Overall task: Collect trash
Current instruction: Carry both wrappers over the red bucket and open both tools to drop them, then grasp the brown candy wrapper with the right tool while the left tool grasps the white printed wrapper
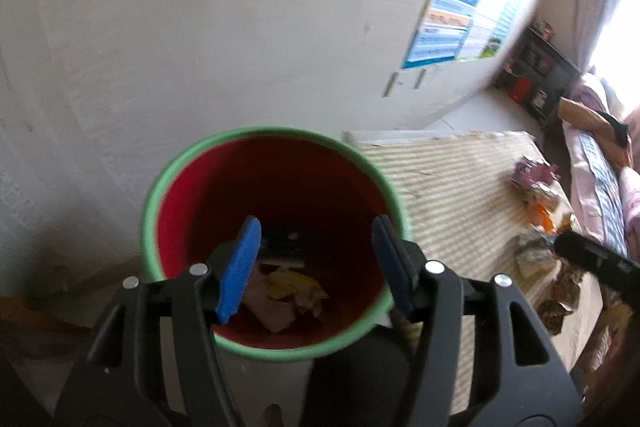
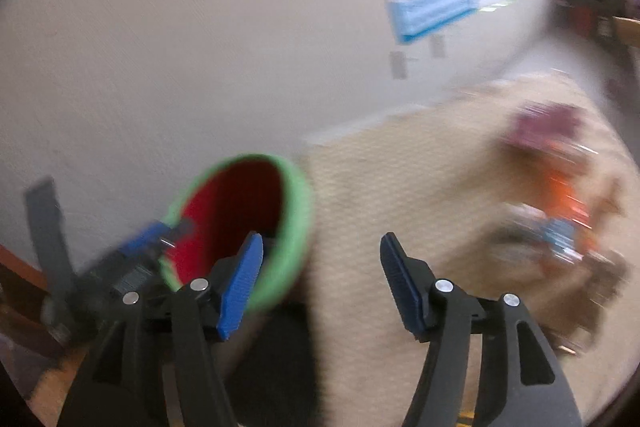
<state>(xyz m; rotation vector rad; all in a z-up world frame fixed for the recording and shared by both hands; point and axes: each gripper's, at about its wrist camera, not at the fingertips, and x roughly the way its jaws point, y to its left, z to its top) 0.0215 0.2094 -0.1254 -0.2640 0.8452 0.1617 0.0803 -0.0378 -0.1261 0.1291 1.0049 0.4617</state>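
A red bin with a green rim (image 1: pixel 276 137) stands by the wall, with crumpled wrappers (image 1: pixel 294 289) lying at its bottom. My left gripper (image 1: pixel 318 239) hangs over the bin's mouth, open, nothing between its blue pads. In the blurred right wrist view the same bin (image 2: pixel 298 211) sits low left, and my right gripper (image 2: pixel 322 263) is open and empty over the striped mat (image 2: pixel 400 195). A heap of wrappers (image 2: pixel 560 219) lies on the mat to its right. That heap (image 1: pixel 538 219) shows at the right of the left wrist view too.
A white wall with a blue poster (image 1: pixel 444 23) rises behind the bin. A dark shelf (image 1: pixel 536 75) and a bed with pink bedding (image 1: pixel 600 179) stand at the far right. Part of the other gripper (image 1: pixel 596 259) shows at the right edge.
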